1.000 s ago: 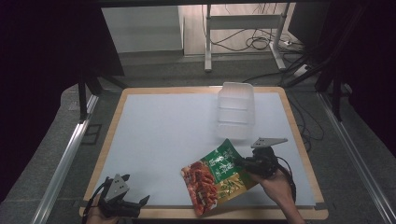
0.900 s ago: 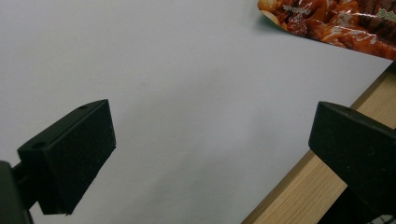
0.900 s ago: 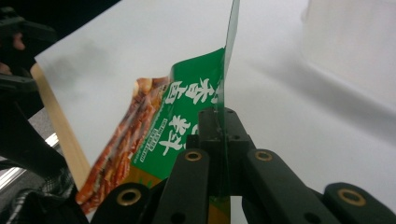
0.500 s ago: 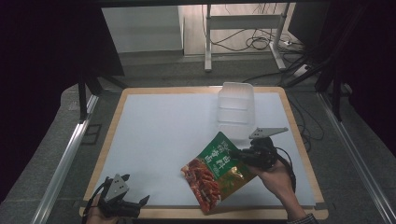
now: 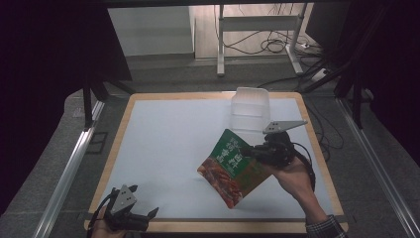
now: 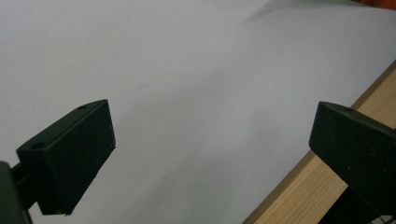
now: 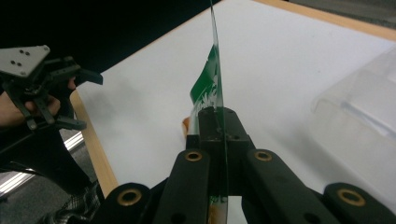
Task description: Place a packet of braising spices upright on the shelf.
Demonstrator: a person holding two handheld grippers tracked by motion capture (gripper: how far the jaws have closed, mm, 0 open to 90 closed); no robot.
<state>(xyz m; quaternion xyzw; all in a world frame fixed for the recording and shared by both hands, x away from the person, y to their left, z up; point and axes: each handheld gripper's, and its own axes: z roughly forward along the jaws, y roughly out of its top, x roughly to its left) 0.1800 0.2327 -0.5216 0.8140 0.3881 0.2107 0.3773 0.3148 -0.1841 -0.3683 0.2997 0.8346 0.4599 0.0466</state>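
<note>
A green and red snack packet (image 5: 233, 166) hangs tilted above the white table mat (image 5: 168, 144), held by its right edge. My right gripper (image 5: 253, 152) is shut on that edge; in the right gripper view the packet (image 7: 211, 88) stands edge-on between the closed jaws of the right gripper (image 7: 217, 114). A clear plastic container (image 5: 251, 110) sits on the mat just beyond the packet, and it also appears as the container (image 7: 362, 107) at the right. My left gripper (image 5: 144, 218) rests at the front left edge, open and empty, with its jaws wide apart over the mat (image 6: 187, 84).
The wooden table border (image 5: 317, 148) frames the mat, and its edge (image 6: 299, 177) lies close under the left gripper. A metal rail (image 5: 69, 168) runs along the left side. Cables and a stand leg (image 5: 257, 44) lie on the floor beyond the table.
My right gripper has lifted the packet and carried it up and away from the front edge, toward the clear container. The left gripper has stayed in place.
</note>
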